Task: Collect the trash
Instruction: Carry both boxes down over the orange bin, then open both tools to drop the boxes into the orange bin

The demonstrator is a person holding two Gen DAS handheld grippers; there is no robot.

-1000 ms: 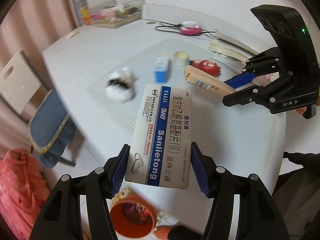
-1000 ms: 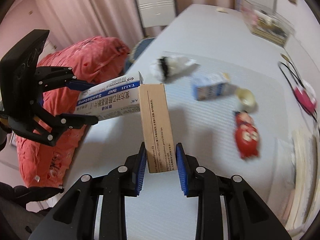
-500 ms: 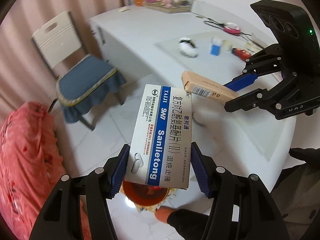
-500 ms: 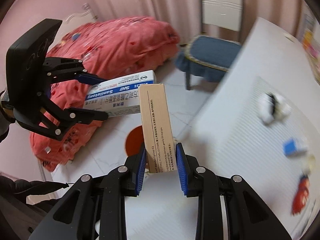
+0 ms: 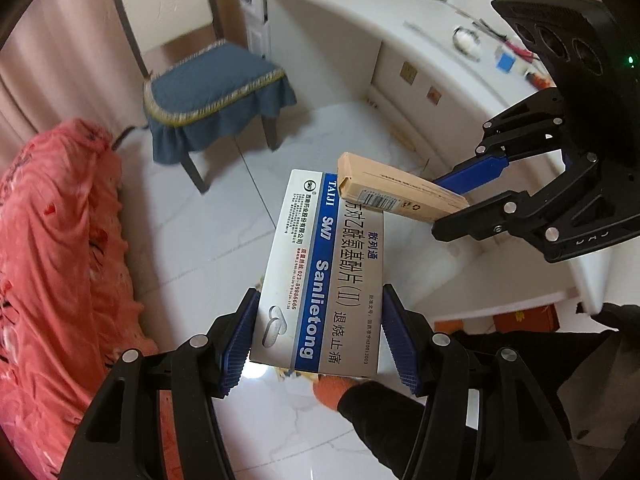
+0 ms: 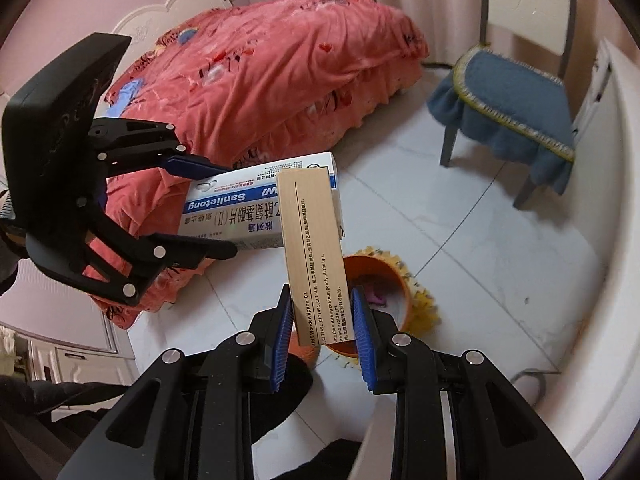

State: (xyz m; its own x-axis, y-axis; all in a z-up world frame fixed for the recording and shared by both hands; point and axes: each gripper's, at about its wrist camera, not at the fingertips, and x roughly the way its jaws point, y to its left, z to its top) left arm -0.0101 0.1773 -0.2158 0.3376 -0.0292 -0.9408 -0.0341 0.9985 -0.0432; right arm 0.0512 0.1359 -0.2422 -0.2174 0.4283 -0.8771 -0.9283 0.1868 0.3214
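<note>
Both claws swing off the tabletop point(image 5: 460, 92) and out over the white tiled floor point(image 5: 224, 216), tilting further downward. Left view: tabletop items shrink from centre frame to small blurs at 1 o'clock; chair point(image 5: 208, 80) climbs to 11 o'clock. Right view: tabletop slides to a strip at 3 o'clock; pink quilt point(image 6: 256, 64) fills 11 o'clock. Orange bin point(image 6: 376, 292) now sits beneath the beige carton point(image 6: 316, 252). Carton tip now overlaps the medicine box point(image 5: 324, 272).
</note>
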